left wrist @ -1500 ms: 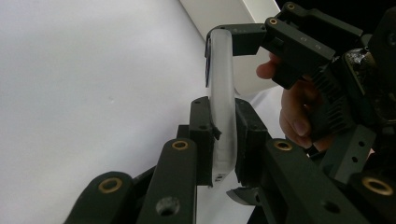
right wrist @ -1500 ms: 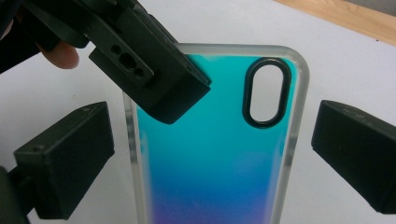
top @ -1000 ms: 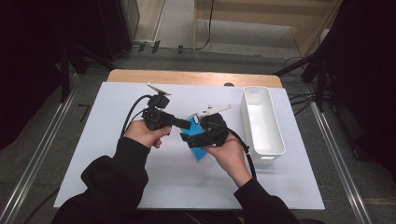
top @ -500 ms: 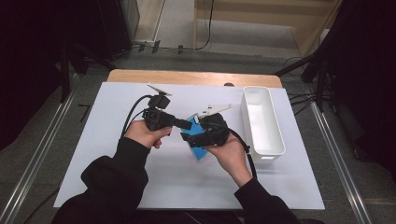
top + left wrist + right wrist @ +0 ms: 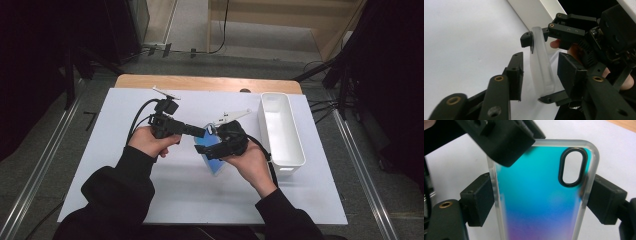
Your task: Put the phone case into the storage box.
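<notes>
A phone case [image 5: 536, 195] with a teal-to-blue back, clear rim and oval camera hole is held above the white sheet. My right gripper [image 5: 542, 201] is shut on it, one pad on each long side. In the high view the phone case [image 5: 214, 161] tilts at the table's middle under my right gripper [image 5: 206, 150]. My left gripper [image 5: 202, 132] reaches in from the left. In the left gripper view the phone case [image 5: 541, 57] stands edge-on between the jaws of my left gripper [image 5: 541, 72], which is open, with a gap on the left side.
A long white bin [image 5: 299, 150] lies at the right of the white sheet [image 5: 125, 190]. A wooden table edge [image 5: 200, 82] runs along the back. Black cables trail from both grippers toward the person.
</notes>
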{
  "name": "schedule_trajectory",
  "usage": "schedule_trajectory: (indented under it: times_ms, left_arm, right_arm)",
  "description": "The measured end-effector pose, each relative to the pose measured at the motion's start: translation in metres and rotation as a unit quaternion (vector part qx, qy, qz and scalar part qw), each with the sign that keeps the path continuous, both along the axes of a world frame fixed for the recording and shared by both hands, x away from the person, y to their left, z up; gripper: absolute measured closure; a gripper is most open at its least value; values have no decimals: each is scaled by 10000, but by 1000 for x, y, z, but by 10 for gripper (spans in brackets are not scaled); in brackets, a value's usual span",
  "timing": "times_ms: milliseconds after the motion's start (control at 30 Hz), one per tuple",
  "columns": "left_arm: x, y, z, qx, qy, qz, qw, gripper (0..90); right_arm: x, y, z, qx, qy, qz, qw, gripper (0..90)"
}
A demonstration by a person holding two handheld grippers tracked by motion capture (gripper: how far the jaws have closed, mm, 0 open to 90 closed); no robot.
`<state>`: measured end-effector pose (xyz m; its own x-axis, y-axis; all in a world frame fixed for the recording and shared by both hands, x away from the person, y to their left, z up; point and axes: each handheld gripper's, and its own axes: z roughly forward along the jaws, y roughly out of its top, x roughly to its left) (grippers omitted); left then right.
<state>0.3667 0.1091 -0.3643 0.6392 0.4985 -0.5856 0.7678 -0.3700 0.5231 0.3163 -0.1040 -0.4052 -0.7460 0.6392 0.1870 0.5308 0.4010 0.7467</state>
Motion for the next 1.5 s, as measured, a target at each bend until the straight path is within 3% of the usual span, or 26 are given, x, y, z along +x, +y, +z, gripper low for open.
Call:
schedule_trajectory:
  times_ms: [100,367,467,633,767,800,967,1267,1367,1500]
  left_arm:
    - [0,2,2,-4,-54,-101,9999,482]
    - [-3,9,10,-155,-466,-472,9977,384]
    - [-5,13,12,-263,-595,-622,9959,361]
    - [-9,17,13,-288,-870,-878,9919,329]
    - [-9,17,11,-235,-721,-1051,9916,327]
    - [-9,17,9,-216,-761,-1059,9912,327]
    - [-12,19,2,-145,-950,-1133,9889,304]
    - [-19,19,-10,72,-1318,-1257,9833,284]
    - [-21,22,-16,56,-1379,-1266,9823,284]
    - [-24,26,-25,55,-1385,-1170,9834,283]
  right_arm:
    - [0,-2,1,7,-18,154,9999,152]
    - [0,-11,3,51,121,709,9974,151]
    - [-2,-14,5,69,165,972,9951,151]
    - [-2,-22,9,139,345,1168,9925,151]
    - [-2,-28,10,247,448,1338,9897,151]
    - [-2,-29,11,237,486,1378,9890,151]
    - [-2,-35,15,209,609,1488,9868,151]
    - [-4,-42,20,195,695,1495,9861,151]
    - [-4,-45,21,177,698,1497,9861,151]
    - [-4,-49,22,232,690,1439,9869,151]
